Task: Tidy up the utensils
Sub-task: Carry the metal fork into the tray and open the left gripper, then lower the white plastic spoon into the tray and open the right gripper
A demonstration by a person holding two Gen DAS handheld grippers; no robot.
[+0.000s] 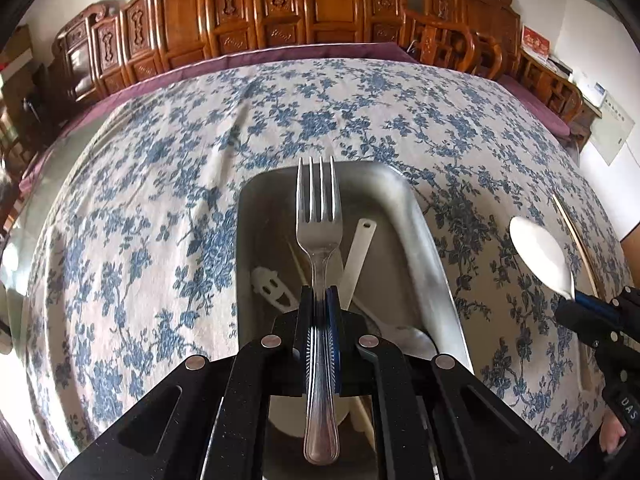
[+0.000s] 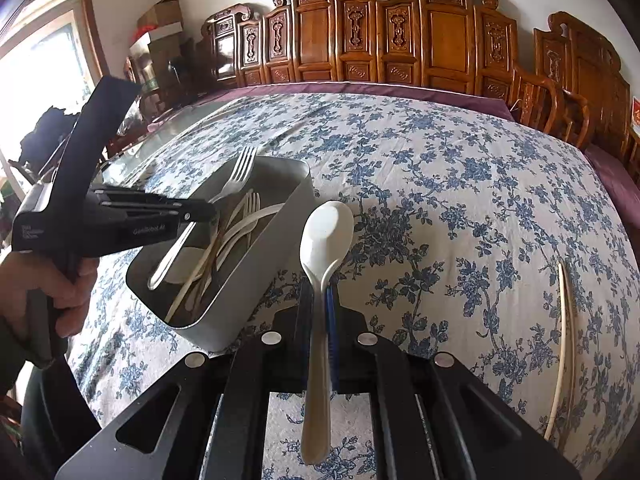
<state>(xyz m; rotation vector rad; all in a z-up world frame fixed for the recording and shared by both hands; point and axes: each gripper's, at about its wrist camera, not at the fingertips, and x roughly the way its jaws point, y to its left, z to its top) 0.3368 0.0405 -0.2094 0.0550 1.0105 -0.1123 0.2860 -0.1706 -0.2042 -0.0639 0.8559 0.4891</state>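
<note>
My left gripper [image 1: 320, 296] is shut on a metal fork [image 1: 319, 216] and holds it over a grey metal bin [image 1: 420, 216], tines pointing forward. The bin holds several pale utensils, among them a white handle [image 1: 358, 256]. My right gripper [image 2: 319, 286] is shut on a white plastic spoon [image 2: 326, 236], held above the cloth just right of the bin [image 2: 260, 264]. The right wrist view shows the left gripper [image 2: 208, 210] with the fork [image 2: 240, 172] above the bin. The left wrist view shows the right gripper [image 1: 572, 300] and its spoon [image 1: 538, 252].
A blue floral tablecloth [image 1: 160, 200] covers the table. Chopsticks [image 2: 566, 340] lie on the cloth at the right. Carved wooden chairs [image 2: 400, 40] line the far edge of the table. Boxes [image 2: 160, 20] stand at the back left.
</note>
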